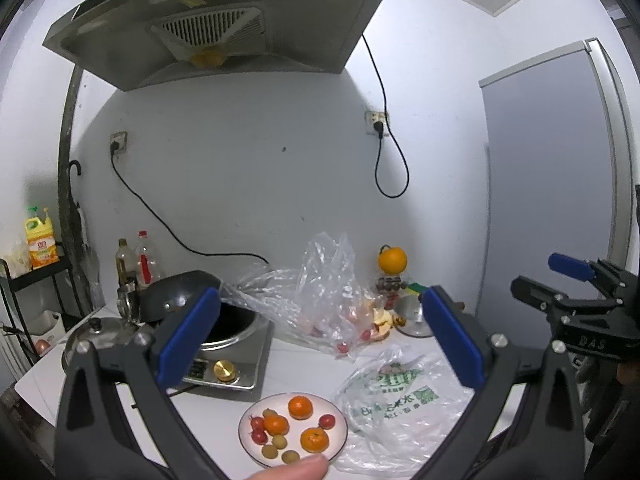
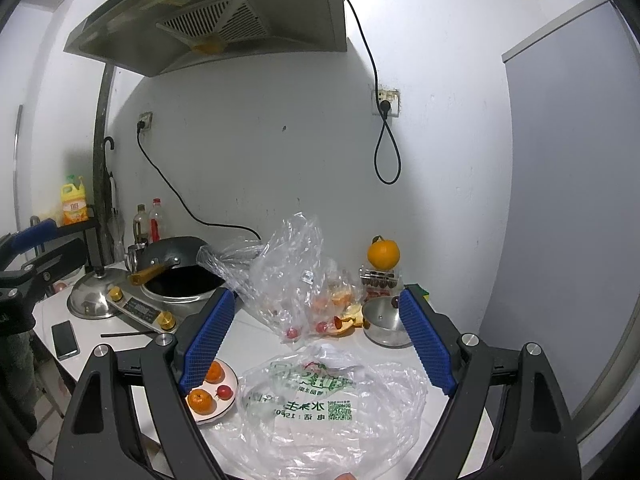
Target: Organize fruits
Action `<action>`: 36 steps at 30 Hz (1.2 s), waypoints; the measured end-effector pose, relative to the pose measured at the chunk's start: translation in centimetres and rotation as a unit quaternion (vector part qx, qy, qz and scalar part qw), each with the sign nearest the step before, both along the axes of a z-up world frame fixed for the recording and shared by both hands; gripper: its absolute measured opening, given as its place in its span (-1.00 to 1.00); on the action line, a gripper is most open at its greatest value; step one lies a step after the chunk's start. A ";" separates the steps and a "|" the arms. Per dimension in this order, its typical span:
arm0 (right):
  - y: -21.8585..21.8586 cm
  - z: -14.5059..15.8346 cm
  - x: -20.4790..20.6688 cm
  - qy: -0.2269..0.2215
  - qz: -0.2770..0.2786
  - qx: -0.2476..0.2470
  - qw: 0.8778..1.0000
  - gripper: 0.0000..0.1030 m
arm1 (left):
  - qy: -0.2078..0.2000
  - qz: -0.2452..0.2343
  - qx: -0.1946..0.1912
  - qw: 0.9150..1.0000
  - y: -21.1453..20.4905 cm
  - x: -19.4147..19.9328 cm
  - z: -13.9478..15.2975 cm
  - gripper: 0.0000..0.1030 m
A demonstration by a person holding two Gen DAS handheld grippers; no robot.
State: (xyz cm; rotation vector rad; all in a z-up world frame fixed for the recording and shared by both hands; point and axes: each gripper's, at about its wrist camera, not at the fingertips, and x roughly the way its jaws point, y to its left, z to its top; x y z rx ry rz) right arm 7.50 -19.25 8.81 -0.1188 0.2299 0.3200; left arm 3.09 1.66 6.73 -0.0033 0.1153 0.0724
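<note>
A white plate [image 1: 245,436] on the counter holds three small oranges [image 1: 300,407], red cherry-size fruits [image 1: 258,423] and yellowish round fruits [image 1: 270,451]. My left gripper [image 1: 322,294] hangs open above and behind the plate, with nothing between its blue pads [image 1: 190,336]. My right gripper [image 2: 316,296] is open over a crumpled green-printed plastic bag [image 2: 332,400] and holds nothing. Its left finger hides part of the plate [image 2: 230,402]. A clear bag [image 2: 296,280] further back contains more red fruits and orange pieces. A large orange [image 2: 383,254] sits on a jar by the wall.
An induction cooker with a dark wok [image 2: 180,276], a steel lid [image 2: 94,300] and a phone [image 2: 65,340] are at the left. A small steel pot [image 2: 384,322] and orange peels [image 2: 348,322] are at the right. A fingertip [image 1: 292,470] shows at the bottom edge.
</note>
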 end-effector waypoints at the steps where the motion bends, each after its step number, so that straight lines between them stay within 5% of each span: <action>1: 0.0 0.0 0.0 0.000 0.000 0.000 1.000 0.68 | 0.000 0.001 0.000 1.000 0.0 0.0 0.0 0.99; 36: -0.5 -0.5 0.0 0.004 -0.008 0.006 1.000 0.68 | 0.015 -0.003 -0.004 1.000 0.0 0.6 -0.9 0.99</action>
